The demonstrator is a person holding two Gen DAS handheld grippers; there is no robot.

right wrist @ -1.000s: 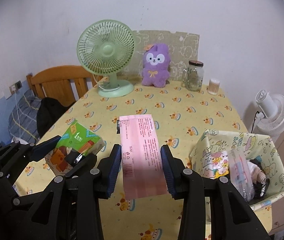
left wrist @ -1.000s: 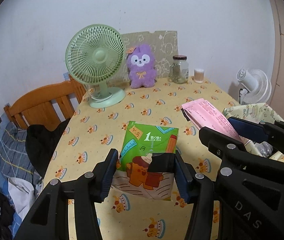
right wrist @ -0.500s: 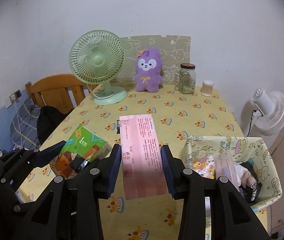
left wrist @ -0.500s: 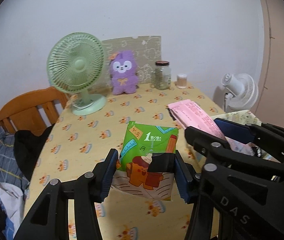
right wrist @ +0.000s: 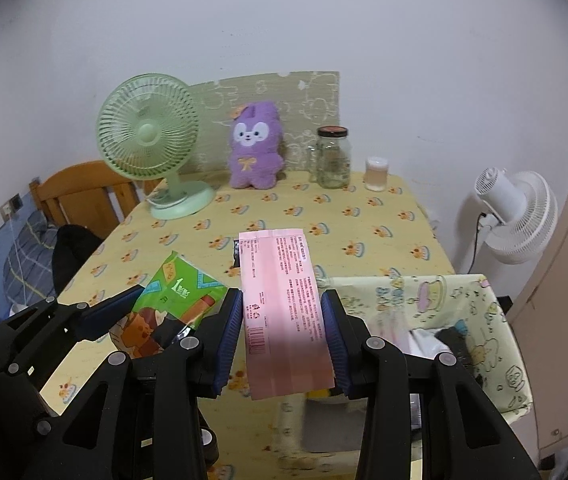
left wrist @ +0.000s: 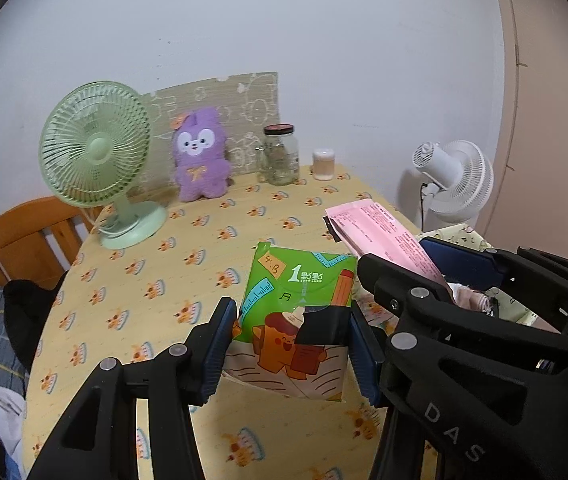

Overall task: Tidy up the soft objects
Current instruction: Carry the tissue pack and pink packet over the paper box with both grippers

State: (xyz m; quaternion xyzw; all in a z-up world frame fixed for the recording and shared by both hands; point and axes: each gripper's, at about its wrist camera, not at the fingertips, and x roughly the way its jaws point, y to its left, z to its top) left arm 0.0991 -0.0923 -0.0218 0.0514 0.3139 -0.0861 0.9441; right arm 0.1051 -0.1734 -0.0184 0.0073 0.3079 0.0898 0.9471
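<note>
Clamping green tissue pack [left wrist: 297, 316] in left gripper [left wrist: 289, 346], right gripper [right wrist: 282, 338] holding pink packet [right wrist: 284, 316]

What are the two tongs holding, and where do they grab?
Left tongs squeeze the green tissue pack by its side edges; right tongs squeeze the pink packet by its long edges.

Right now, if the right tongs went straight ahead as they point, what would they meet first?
The right tongs, shut on the pink packet, point over the yellow tablecloth toward the purple plush. Nothing stands before it, though depth is unclear.
</note>
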